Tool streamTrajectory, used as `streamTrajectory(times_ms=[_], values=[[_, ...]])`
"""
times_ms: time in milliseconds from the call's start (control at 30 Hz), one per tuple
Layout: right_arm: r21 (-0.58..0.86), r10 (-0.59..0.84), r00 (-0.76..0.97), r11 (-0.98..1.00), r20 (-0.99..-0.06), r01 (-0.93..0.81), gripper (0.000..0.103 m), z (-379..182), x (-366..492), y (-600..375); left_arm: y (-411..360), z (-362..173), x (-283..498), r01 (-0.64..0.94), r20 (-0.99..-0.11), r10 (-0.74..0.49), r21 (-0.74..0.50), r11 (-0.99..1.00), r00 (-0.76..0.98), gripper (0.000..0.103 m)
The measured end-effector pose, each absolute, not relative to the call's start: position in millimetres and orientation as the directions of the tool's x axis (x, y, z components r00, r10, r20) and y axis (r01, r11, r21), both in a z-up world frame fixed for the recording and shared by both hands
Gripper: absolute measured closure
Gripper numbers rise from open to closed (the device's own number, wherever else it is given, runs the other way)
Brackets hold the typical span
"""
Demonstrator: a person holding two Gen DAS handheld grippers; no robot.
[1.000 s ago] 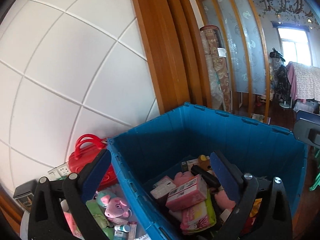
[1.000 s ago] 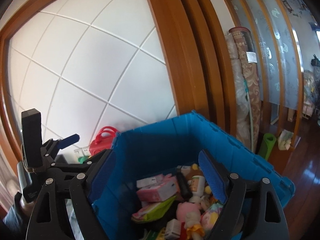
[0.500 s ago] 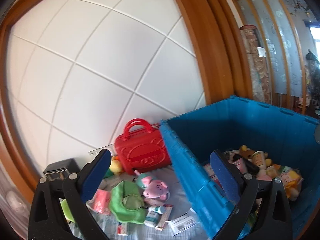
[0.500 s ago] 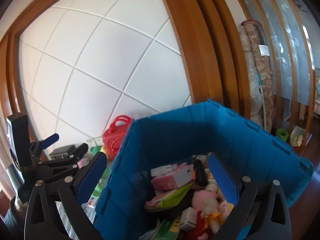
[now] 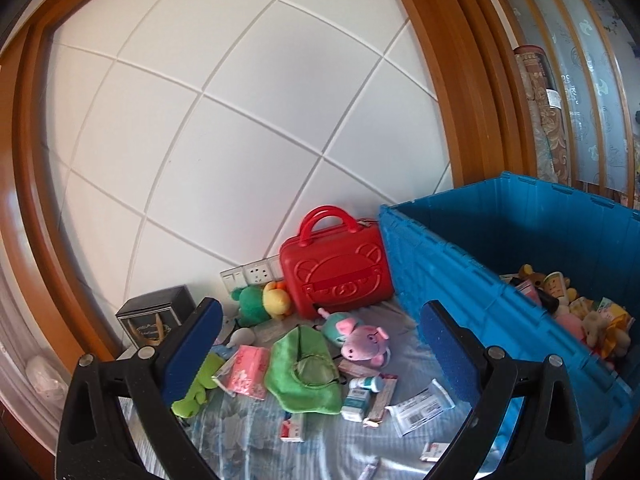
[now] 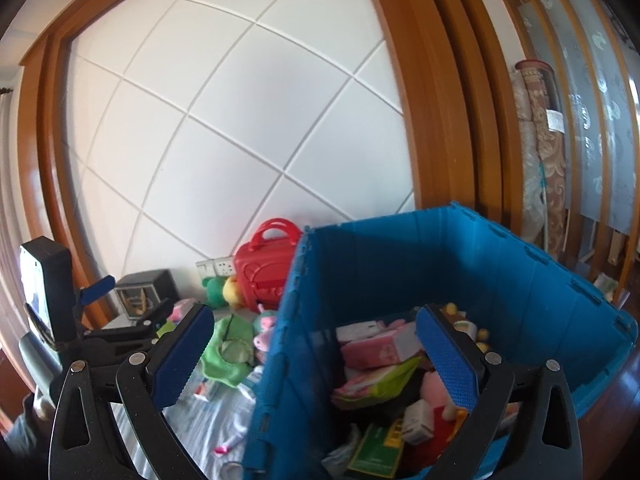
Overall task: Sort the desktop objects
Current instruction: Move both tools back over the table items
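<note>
A blue crate [image 6: 500,272] stands on the right of a patterned cloth [image 5: 320,440], against a white panelled wall [image 5: 240,140]. It is heaped with toys and packs: a pink box [image 6: 380,350], a green pouch [image 6: 384,384], a pink plush [image 6: 436,390] and a green carton [image 6: 376,456]; the lower layers are hidden.

Left of the crate, touching it, stands a shut red case [image 5: 336,270]; its contents are unseen. A dark box [image 5: 156,316] sits further left.

On the cloth lie a green cloth [image 5: 304,368], a pig plush [image 5: 360,336], a green-and-yellow plush [image 5: 264,300], a pink pack [image 5: 246,372], a label [image 5: 420,406] and small cartons too blurred to read.

The left gripper [image 5: 320,344] hangs wide and empty above the clutter. The right gripper [image 6: 312,354], jaws just opened wide, is empty and straddles the crate's near wall.
</note>
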State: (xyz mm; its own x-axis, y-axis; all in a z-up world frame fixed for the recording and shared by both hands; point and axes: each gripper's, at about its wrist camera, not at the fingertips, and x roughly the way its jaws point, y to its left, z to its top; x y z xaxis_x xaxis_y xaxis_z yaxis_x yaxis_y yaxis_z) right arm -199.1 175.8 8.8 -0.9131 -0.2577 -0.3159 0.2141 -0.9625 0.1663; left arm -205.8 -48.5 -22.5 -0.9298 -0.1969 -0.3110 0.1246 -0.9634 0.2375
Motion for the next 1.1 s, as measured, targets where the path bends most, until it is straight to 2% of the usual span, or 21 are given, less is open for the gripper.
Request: streamTrajectory(times_ms=[167,400,600,733,833,967,1100], values=[[0.164,-0.266,-0.908,-0.961,-0.324,0.223,0.000,9,-193,131,-112,-28,-192,0.166,-0.311,-0.243,0.254,-0.953,-0.919,0.002],[0.174,-0.256,-0.896,-0.963,-0.363,0.204,0.000,-4,-192,60,-250,-45,-149,0.314,-0.270,-0.404,0.322,-0.893,-0.874,0.002],[0.200,-0.284,-0.854,-0.956,-0.435,0.215,0.000,-33,-209,5,-347,-66,-139,0.428,-0.322,-0.526,0.329,-0.842,-0.787,0.002],[0.182,-0.309,-0.821,-0.951,-0.480,0.251,0.000,-47,-228,-28,-380,-79,-140,0.468,-0.348,-0.568,0.333,-0.818,-0.746,0.002],[0.178,-0.361,-0.792,-0.932,-0.492,0.315,0.000,-56,-250,-51,-393,-89,-149,0.479,-0.394,-0.559,0.290,-0.829,-0.729,0.002],[0.203,-0.419,-0.735,-0.907,-0.534,0.369,0.000,-79,-291,-75,-391,-100,-169,0.473,-0.385,-0.570,0.322,-0.820,-0.726,0.002],[0.155,-0.375,-0.691,-0.919,-0.618,0.361,0.000,-112,-338,-86,-382,-116,-203,0.421,-0.416,-0.518,0.307,-0.853,-0.747,0.002]])
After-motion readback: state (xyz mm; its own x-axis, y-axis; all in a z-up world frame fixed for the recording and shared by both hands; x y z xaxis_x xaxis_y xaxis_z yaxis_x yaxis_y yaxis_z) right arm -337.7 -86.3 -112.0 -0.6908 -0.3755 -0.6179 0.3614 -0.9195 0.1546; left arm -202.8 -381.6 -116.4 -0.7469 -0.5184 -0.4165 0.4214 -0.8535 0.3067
